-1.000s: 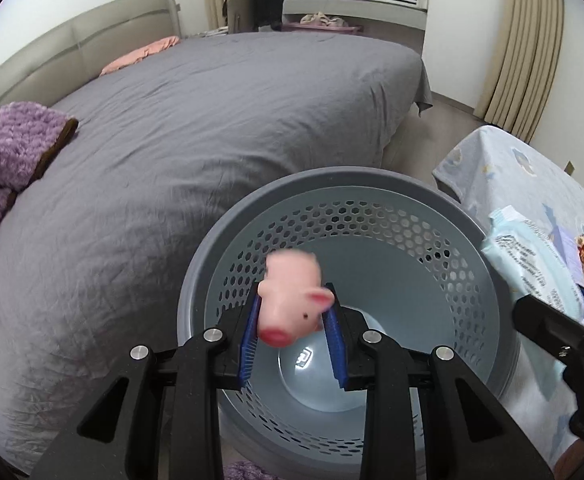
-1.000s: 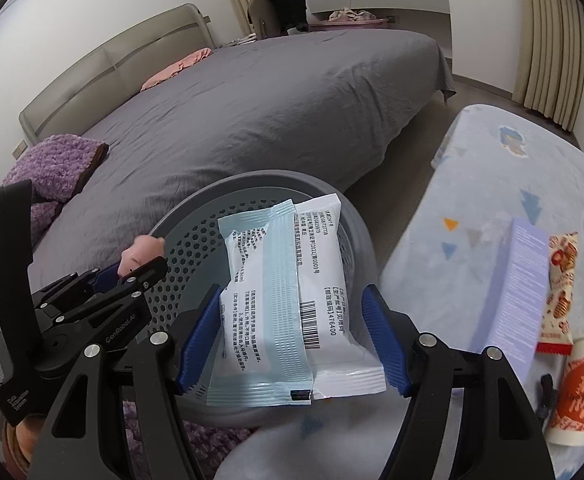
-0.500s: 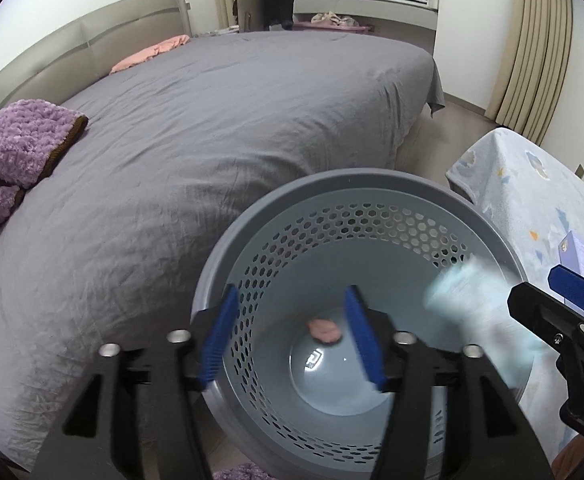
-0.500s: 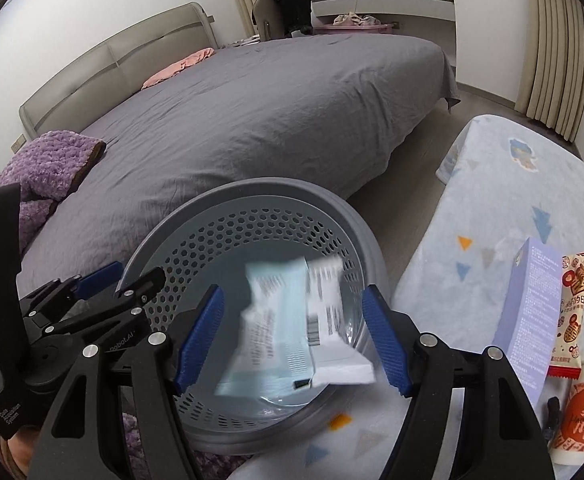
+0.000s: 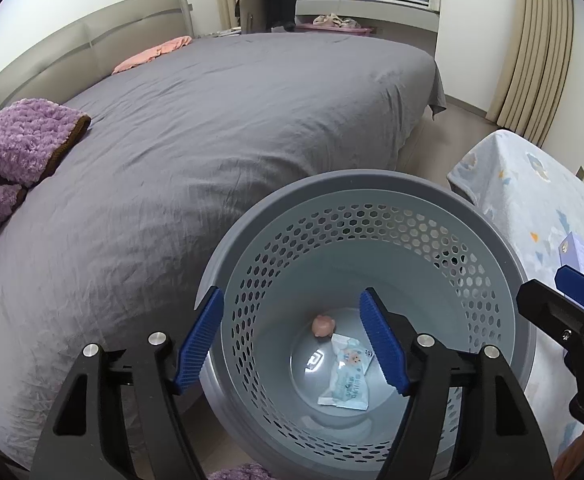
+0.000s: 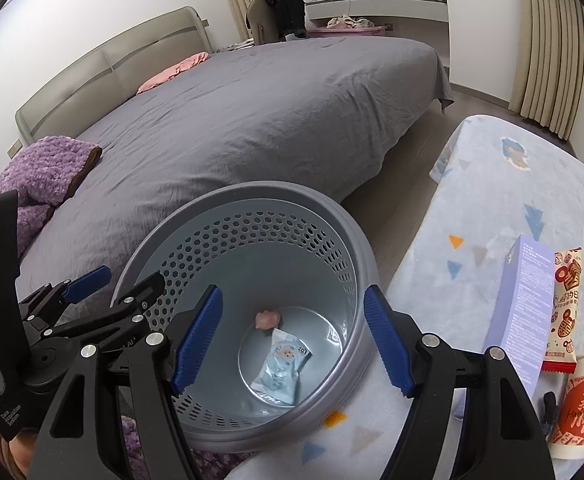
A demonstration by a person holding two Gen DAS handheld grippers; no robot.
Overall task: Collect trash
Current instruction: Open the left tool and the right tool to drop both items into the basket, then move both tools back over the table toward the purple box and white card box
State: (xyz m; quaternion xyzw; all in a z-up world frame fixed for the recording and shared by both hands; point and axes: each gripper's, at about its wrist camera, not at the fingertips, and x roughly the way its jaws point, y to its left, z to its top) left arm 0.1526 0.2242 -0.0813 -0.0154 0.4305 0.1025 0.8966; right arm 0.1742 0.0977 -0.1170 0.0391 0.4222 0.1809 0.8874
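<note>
A grey perforated trash basket (image 5: pixel 251 236) stands beside the bed; it also shows in the right wrist view (image 6: pixel 348 216). At its bottom lie a small pink pig toy (image 5: pixel 323 325) (image 6: pixel 267 319) and a light blue wipes packet (image 5: pixel 348 384) (image 6: pixel 281 364). My left gripper (image 5: pixel 292 344) is open and empty above the basket's near rim. My right gripper (image 6: pixel 292 340) is open and empty above the basket. The left gripper also shows in the right wrist view (image 6: pixel 111 284).
A large bed with a grey cover (image 5: pixel 211 120) fills the left. A purple blanket (image 5: pixel 11 148) lies on it. A table with a light blue cloth (image 6: pixel 492 200) on the right holds a lilac box (image 6: pixel 528 304), a snack packet (image 6: pixel 566 304) and a red paper cup (image 6: pixel 580 404).
Both grippers opened. The pig toy dropped from the left gripper and the wipes packet from the right; both now lie at the basket's bottom.
</note>
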